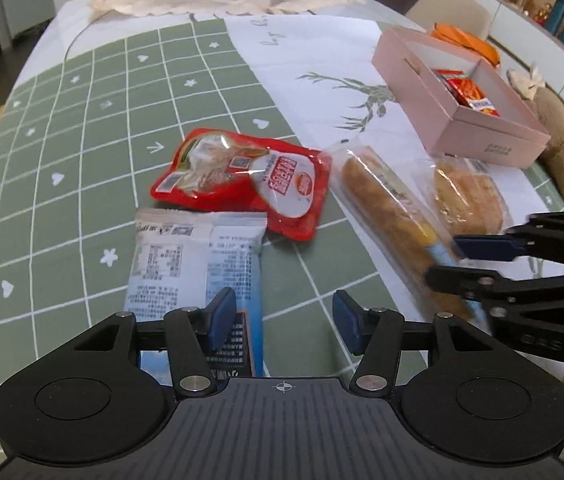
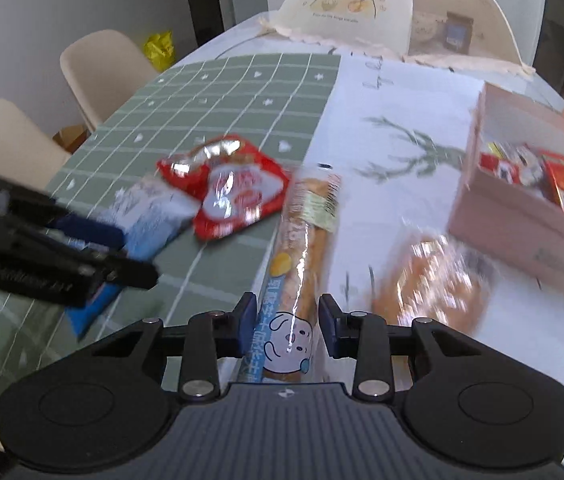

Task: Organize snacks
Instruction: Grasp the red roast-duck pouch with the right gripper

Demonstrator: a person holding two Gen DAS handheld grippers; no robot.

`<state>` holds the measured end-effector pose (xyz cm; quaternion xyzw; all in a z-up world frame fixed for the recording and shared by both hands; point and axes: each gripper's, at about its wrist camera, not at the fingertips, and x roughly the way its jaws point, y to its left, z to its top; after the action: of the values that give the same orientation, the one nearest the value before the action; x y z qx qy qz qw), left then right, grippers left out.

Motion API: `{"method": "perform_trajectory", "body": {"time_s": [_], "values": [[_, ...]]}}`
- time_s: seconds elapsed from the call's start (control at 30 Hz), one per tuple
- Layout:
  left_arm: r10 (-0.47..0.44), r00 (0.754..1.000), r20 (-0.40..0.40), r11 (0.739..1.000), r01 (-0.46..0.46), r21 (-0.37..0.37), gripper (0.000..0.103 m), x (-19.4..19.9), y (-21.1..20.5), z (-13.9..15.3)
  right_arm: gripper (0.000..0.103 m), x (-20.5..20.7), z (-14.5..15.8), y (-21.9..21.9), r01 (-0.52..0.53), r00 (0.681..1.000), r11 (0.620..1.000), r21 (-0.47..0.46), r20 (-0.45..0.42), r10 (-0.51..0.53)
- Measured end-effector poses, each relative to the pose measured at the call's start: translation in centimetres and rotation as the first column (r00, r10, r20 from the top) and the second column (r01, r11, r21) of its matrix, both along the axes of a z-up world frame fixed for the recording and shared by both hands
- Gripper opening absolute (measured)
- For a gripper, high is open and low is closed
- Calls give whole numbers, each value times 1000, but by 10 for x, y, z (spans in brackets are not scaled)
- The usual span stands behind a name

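Snacks spread mid-frame on the checked tablecloth (image 1: 82, 128), my right gripper (image 2: 288, 326) with pads either side of the long biscuit pack (image 2: 306, 240), grip uncertain, my left gripper (image 1: 282, 320) spread above the blue-white packet (image 1: 198, 264), red pouch (image 1: 242, 180) behind, pink box (image 1: 458, 96) upper right holding red packets.

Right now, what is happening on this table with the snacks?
A person is sorting snacks into the pink box, which already holds some red packets. The right hand-held gripper has its fingers on either side of the long bread stick packet, not clearly shut on it. The left hand-held gripper is open above the blue-white packet. The red pouch and a round pastry lie on the table.
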<state>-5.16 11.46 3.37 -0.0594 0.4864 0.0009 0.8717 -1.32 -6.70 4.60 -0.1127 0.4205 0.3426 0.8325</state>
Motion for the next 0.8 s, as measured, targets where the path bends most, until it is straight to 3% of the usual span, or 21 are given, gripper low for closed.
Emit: {"method": "perform_trajectory", "body": {"time_s": [0.1, 0.13, 0.2, 0.37, 0.63, 0.73, 0.8], "values": [[17, 1000, 0, 1000, -17, 4, 58, 1, 0, 1, 38, -4, 8, -6, -1, 998, 1000, 0, 59, 1], [21, 1000, -1, 1000, -21, 10, 58, 0, 2, 2, 43, -4, 11, -5, -3, 996, 1000, -4, 86, 4], [29, 1000, -5, 999, -28, 17, 58, -2, 6, 2, 64, -1, 19, 1, -16, 990, 1000, 1, 138, 16], [74, 997, -1, 997, -74, 17, 58, -13, 26, 4, 80, 27, 26, 38, -111, 984, 993, 40, 142, 105], [181, 983, -2, 983, -181, -18, 58, -45, 69, 8, 79, 83, -2, 121, -164, 985, 986, -28, 53, 166], [189, 982, 0, 981, -189, -51, 57, -52, 76, 11, 87, 91, -17, 141, -200, 980, 978, -66, 0, 201], [187, 982, 3, 980, -187, -69, 57, -54, 76, 11, 93, 87, -22, 150, -205, 978, 974, -100, 29, 209]]}}
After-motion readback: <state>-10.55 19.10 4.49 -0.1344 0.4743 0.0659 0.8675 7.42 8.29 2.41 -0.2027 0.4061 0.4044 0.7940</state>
